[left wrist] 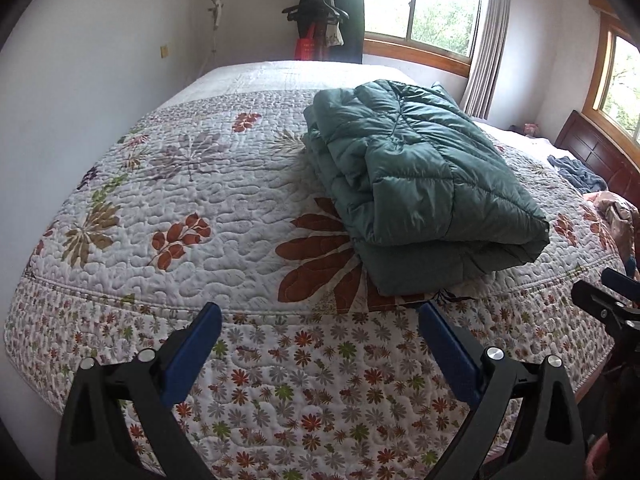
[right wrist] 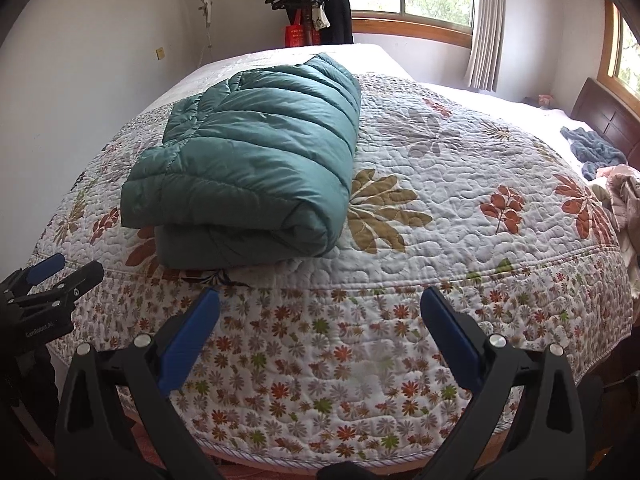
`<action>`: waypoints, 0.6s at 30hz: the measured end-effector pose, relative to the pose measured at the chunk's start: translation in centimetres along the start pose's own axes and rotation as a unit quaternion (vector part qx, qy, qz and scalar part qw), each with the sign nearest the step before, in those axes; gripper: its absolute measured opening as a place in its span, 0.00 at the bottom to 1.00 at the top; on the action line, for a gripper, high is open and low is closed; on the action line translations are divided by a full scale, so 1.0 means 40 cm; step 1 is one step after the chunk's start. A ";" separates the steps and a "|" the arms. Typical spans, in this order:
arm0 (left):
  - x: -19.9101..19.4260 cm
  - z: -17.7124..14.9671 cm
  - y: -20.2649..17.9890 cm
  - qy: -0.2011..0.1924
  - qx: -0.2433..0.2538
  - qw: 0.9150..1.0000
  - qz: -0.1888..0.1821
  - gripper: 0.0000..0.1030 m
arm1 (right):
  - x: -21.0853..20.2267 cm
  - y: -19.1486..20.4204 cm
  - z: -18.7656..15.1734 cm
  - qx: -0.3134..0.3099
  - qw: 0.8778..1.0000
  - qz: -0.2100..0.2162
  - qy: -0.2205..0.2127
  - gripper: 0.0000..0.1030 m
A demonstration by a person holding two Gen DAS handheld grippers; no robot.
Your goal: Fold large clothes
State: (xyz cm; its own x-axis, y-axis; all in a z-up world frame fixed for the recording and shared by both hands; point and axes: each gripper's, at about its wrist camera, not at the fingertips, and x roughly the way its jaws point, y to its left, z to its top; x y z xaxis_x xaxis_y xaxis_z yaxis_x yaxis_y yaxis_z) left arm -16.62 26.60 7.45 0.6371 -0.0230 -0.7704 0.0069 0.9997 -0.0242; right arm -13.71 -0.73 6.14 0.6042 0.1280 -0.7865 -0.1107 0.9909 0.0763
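Observation:
A teal puffer jacket (left wrist: 416,184) lies folded into a thick bundle on the floral quilted bed (left wrist: 208,208), near the front edge. In the right wrist view the jacket (right wrist: 252,168) sits left of centre. My left gripper (left wrist: 320,316) hangs open over the bed's front edge, just short of the bundle, nothing between its blue pads (left wrist: 192,356). My right gripper (right wrist: 320,300) is open too, off to the right of the jacket, holding nothing. Each gripper shows in the other's view: the right one (left wrist: 608,300) at the right margin, the left one (right wrist: 52,276) at the left margin.
A white wall borders the bed (right wrist: 460,200) on the left. A coat stand with dark clothes and hangers (left wrist: 328,20) stands at the far end by a window. A blue cloth (right wrist: 592,148) and other crumpled garments (right wrist: 624,192) lie at the right by a wooden headboard (left wrist: 600,156).

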 end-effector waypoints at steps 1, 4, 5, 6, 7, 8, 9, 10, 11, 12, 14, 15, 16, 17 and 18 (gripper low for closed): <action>-0.005 0.001 -0.003 -0.004 0.004 1.000 0.001 0.96 | 0.000 0.004 0.002 -0.002 1.000 -0.003 -0.001 0.97; -0.013 0.004 -0.009 -0.012 0.012 1.000 0.004 0.96 | -0.002 0.010 0.008 -0.002 1.000 -0.012 -0.004 0.97; -0.014 0.005 -0.010 -0.014 0.013 1.000 0.005 0.96 | -0.001 0.009 0.009 -0.001 1.000 -0.015 -0.005 0.97; -0.014 0.005 -0.010 -0.015 0.014 1.000 0.007 0.96 | -0.001 0.008 0.010 0.000 1.000 -0.019 -0.006 0.97; -0.012 0.006 -0.009 -0.015 0.014 1.000 0.009 0.96 | 0.000 0.007 0.012 0.001 1.000 -0.024 -0.006 0.97; -0.011 0.007 -0.008 -0.015 0.014 1.000 0.010 0.96 | 0.001 0.007 0.012 0.001 1.000 -0.029 -0.006 0.97; -0.008 0.008 -0.007 -0.013 0.013 1.000 0.010 0.96 | 0.003 0.006 0.013 0.001 0.999 -0.034 -0.006 0.97; -0.005 0.009 -0.006 -0.012 0.011 1.000 0.011 0.96 | 0.005 0.006 0.013 0.002 0.999 -0.036 -0.006 0.97; -0.002 0.010 -0.004 -0.011 0.010 1.000 0.012 0.96 | 0.008 0.005 0.014 0.002 0.999 -0.036 -0.004 0.97; 0.001 0.010 -0.003 -0.010 0.009 1.000 0.012 0.96 | 0.010 0.004 0.014 0.002 0.999 -0.035 -0.002 0.97; 0.007 0.011 -0.002 -0.009 0.008 1.000 0.014 0.96 | 0.016 0.002 0.016 0.003 0.999 -0.036 0.001 0.97; 0.010 0.012 -0.002 -0.008 0.008 1.000 0.014 0.96 | 0.018 0.001 0.017 0.003 0.999 -0.036 0.001 0.97; 0.012 0.012 -0.004 -0.008 0.009 1.000 0.015 0.96 | 0.019 0.001 0.017 0.003 0.999 -0.037 0.002 0.97; 0.014 0.012 -0.005 -0.007 0.009 1.000 0.014 0.96 | 0.022 0.001 0.019 0.004 0.999 -0.037 0.003 0.97; 0.016 0.013 -0.007 -0.007 0.010 1.000 0.014 0.96 | 0.024 0.000 0.020 0.005 0.999 -0.037 0.004 0.97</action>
State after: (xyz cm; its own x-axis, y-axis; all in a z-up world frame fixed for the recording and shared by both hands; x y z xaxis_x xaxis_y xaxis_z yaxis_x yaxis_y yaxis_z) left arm -15.82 26.33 7.28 0.6477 0.0053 -0.7619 0.0036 0.9999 0.0100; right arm -12.52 -0.59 5.88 0.6048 0.0540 -0.7946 -0.0582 0.9980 0.0235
